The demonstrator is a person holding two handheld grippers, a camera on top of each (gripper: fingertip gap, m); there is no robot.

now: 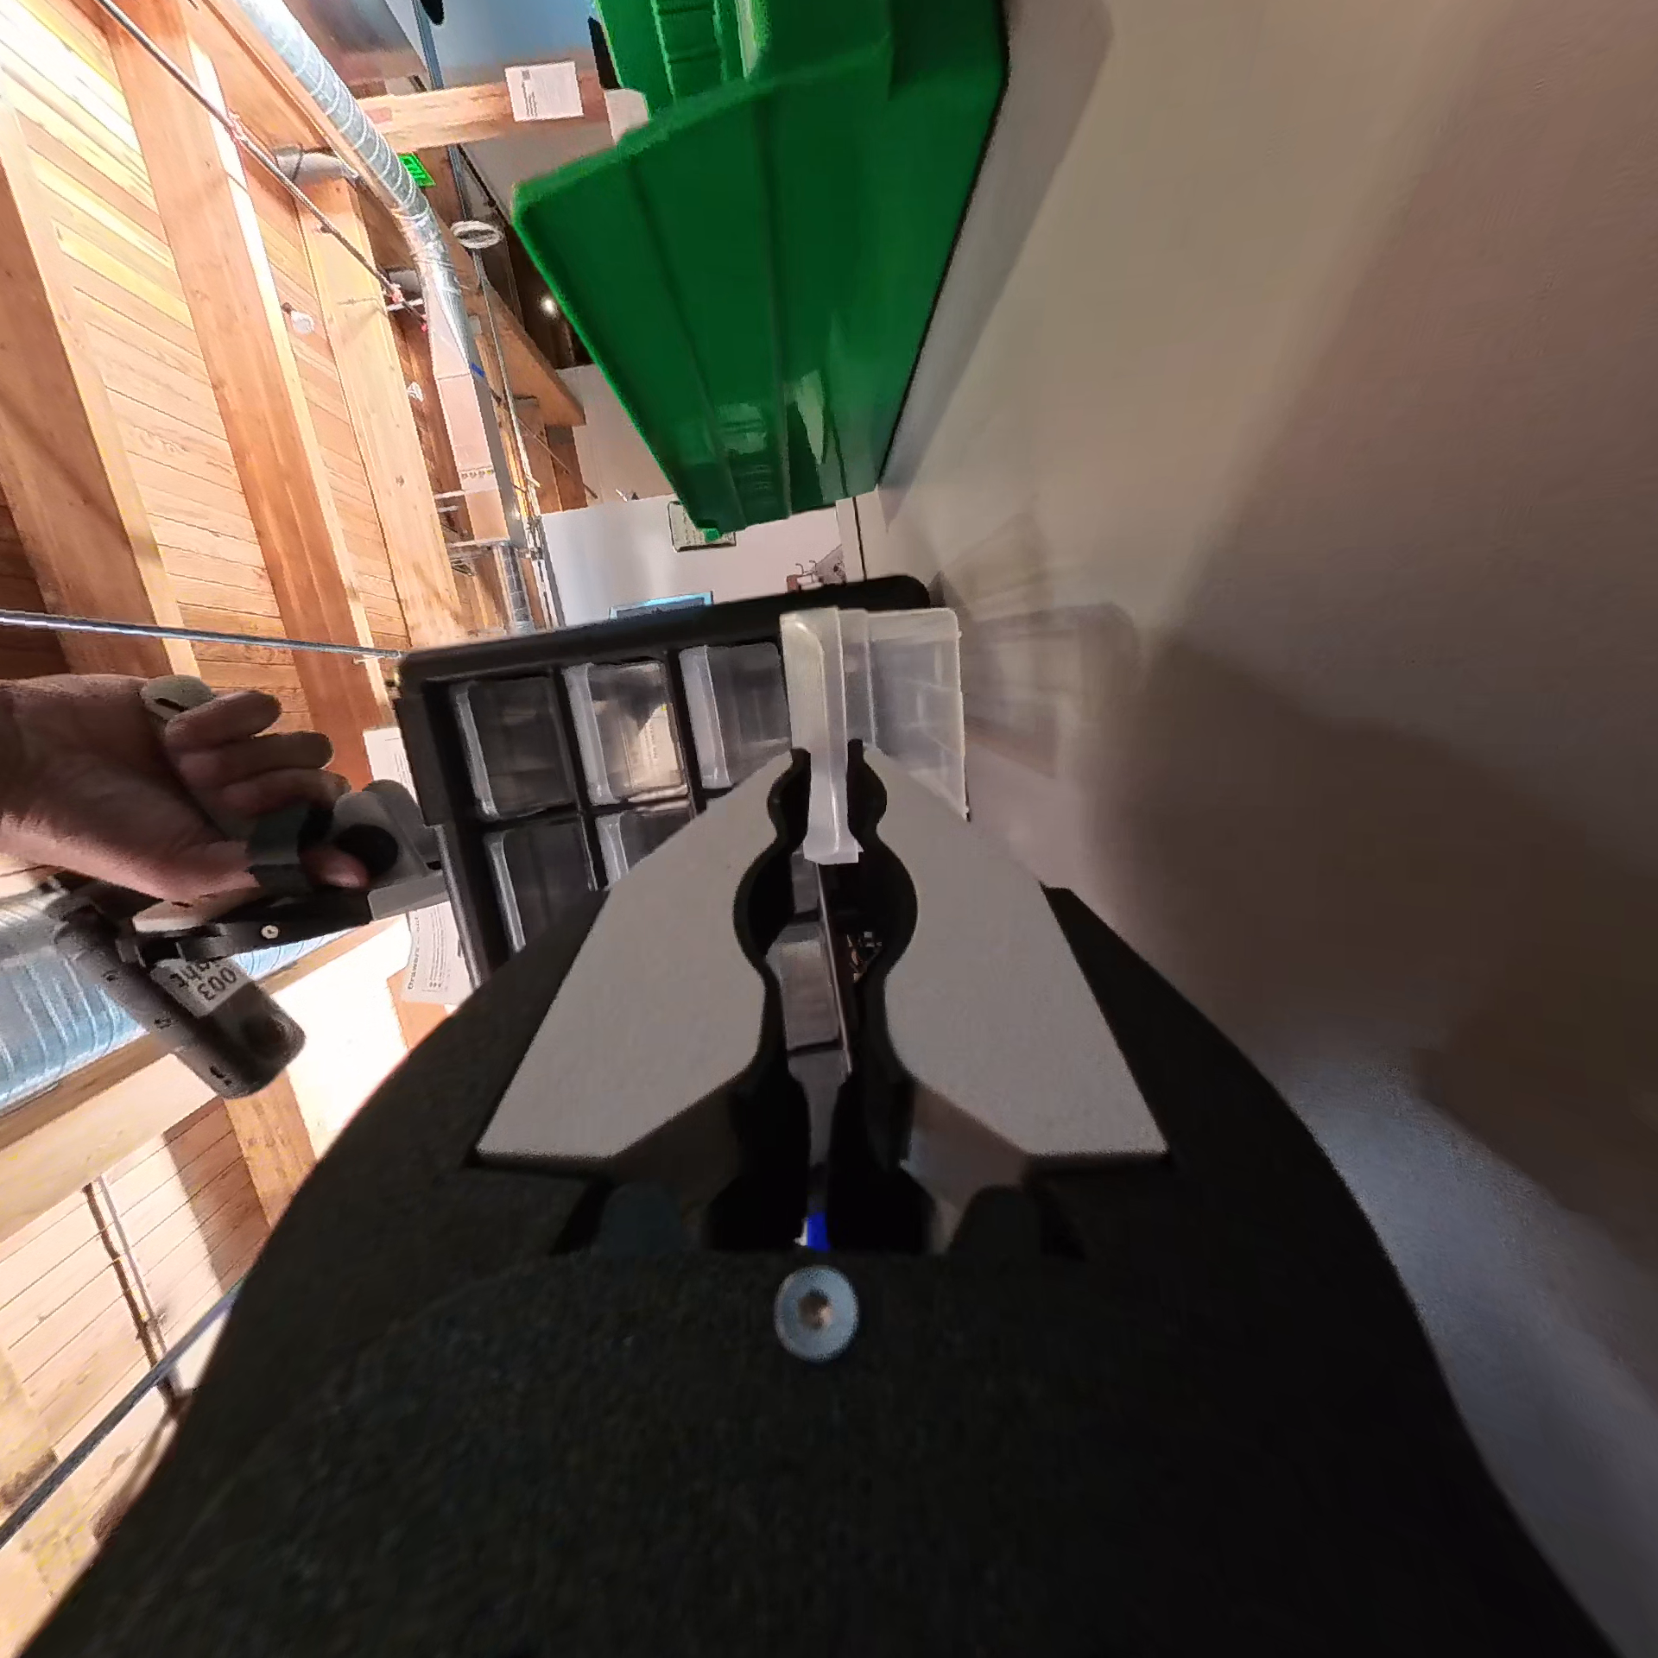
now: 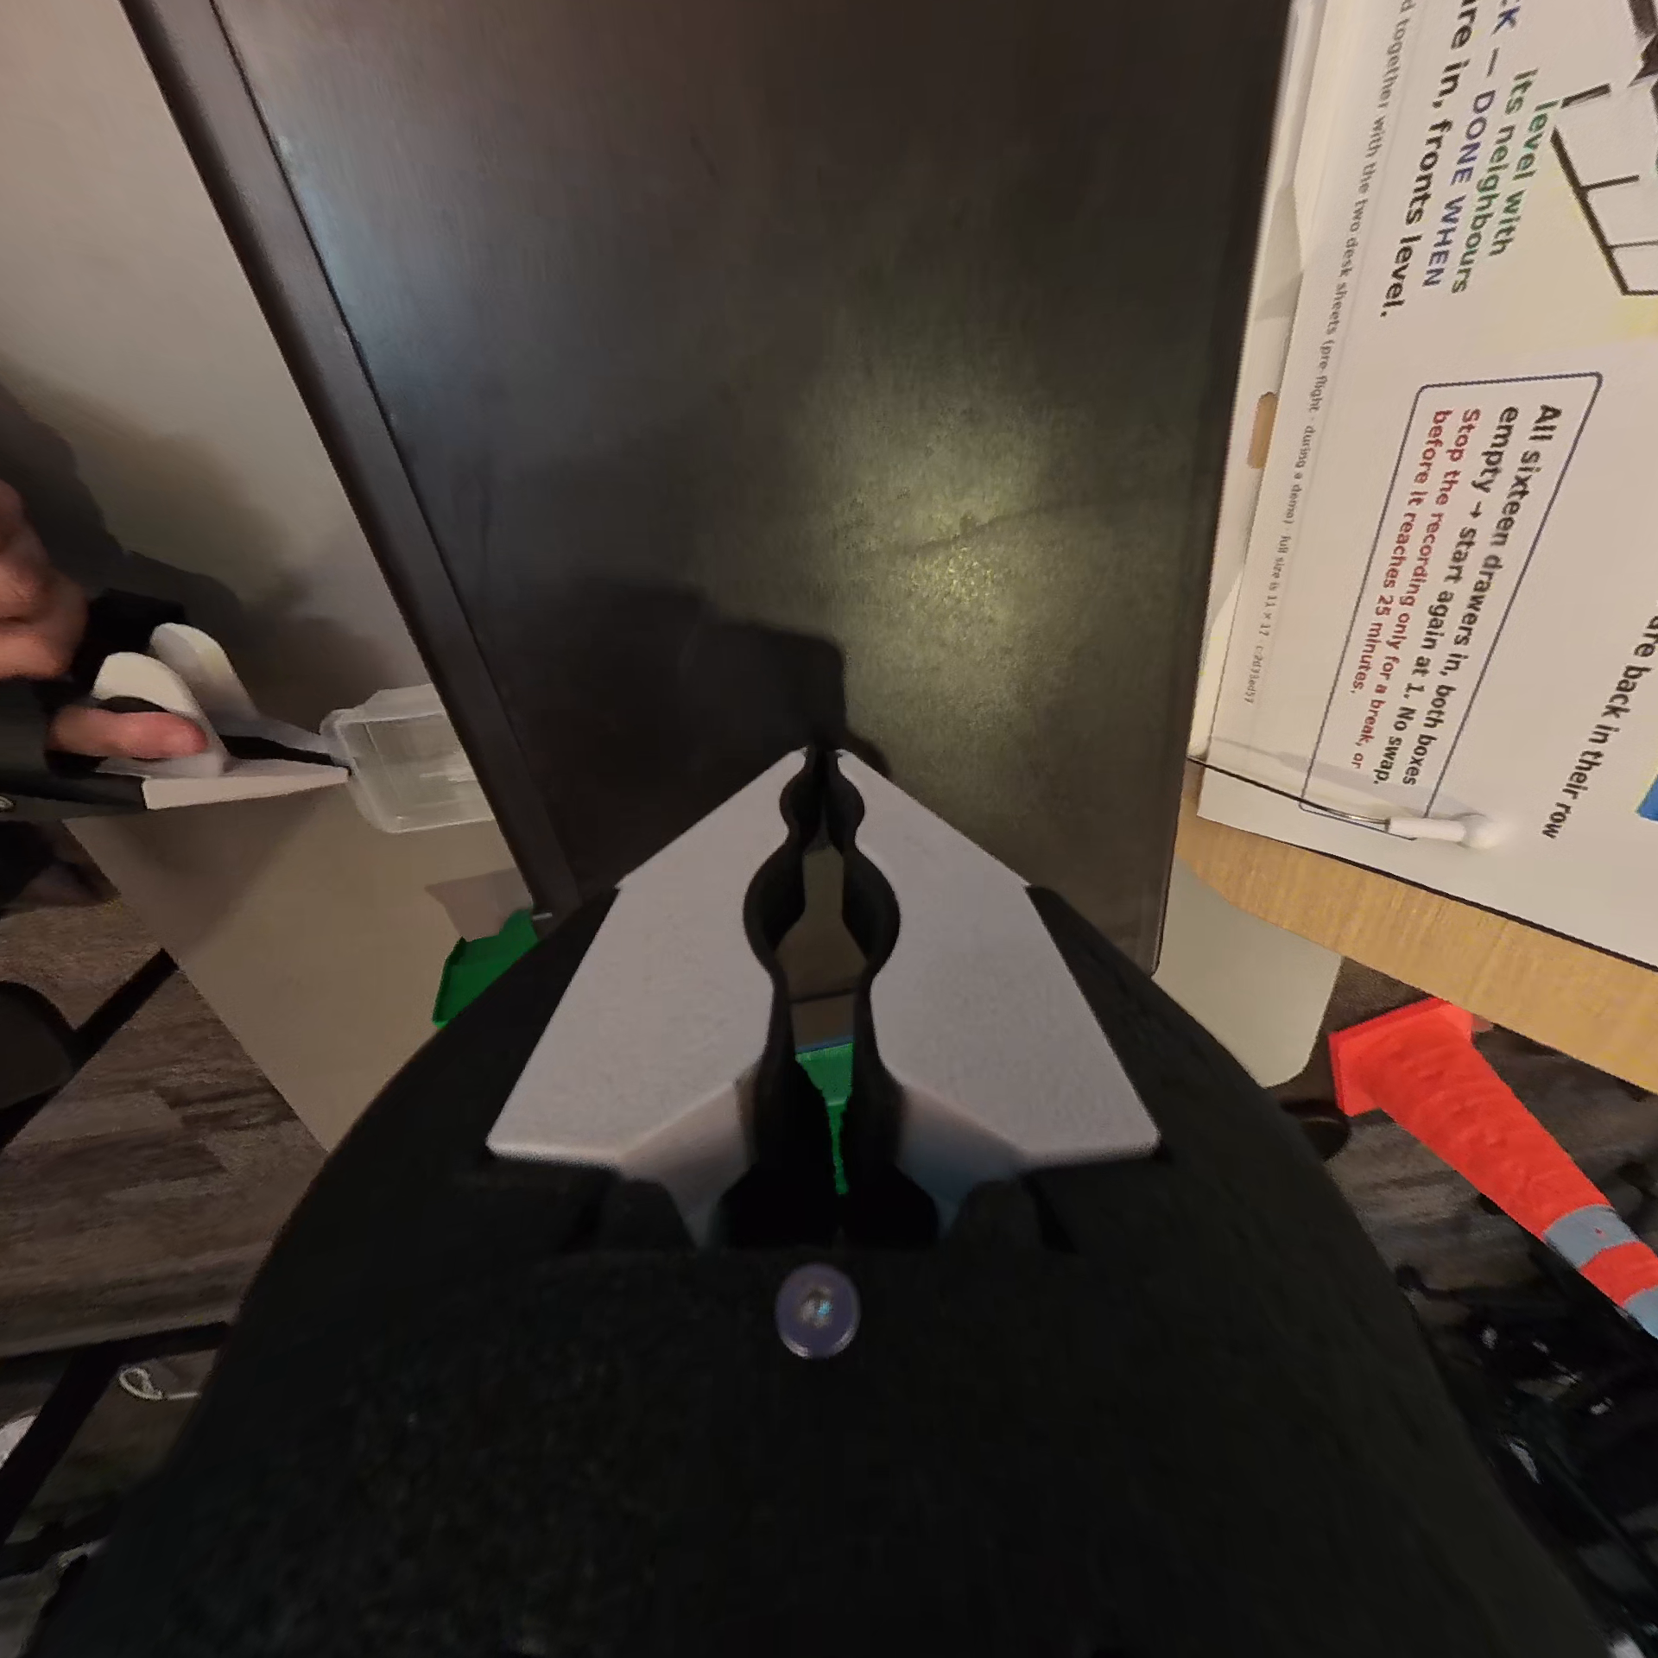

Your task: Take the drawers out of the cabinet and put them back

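Note:
My left gripper (image 1: 827, 772) is shut on the front handle of a clear plastic drawer (image 1: 915, 700). The drawer sticks out of the end slot of the black cabinet (image 1: 431, 718), beside the pale surface. Other clear drawers (image 1: 628, 727) sit in their slots. My right gripper (image 2: 821, 758) is shut and empty, its tips against the cabinet's dark outer panel (image 2: 807, 359). It also shows in the left wrist view (image 1: 422, 884), held by a hand at the cabinet's edge. The right wrist view shows the left gripper (image 2: 318, 763) holding the drawer (image 2: 404, 767).
A green plastic bin (image 1: 763, 269) lies beyond the cabinet on the pale surface (image 1: 1256, 449); a corner of it shows in the right wrist view (image 2: 480, 973). A printed sheet (image 2: 1435, 449) lies on a wooden board (image 2: 1346, 924). An orange-red object (image 2: 1471, 1130) lies below it.

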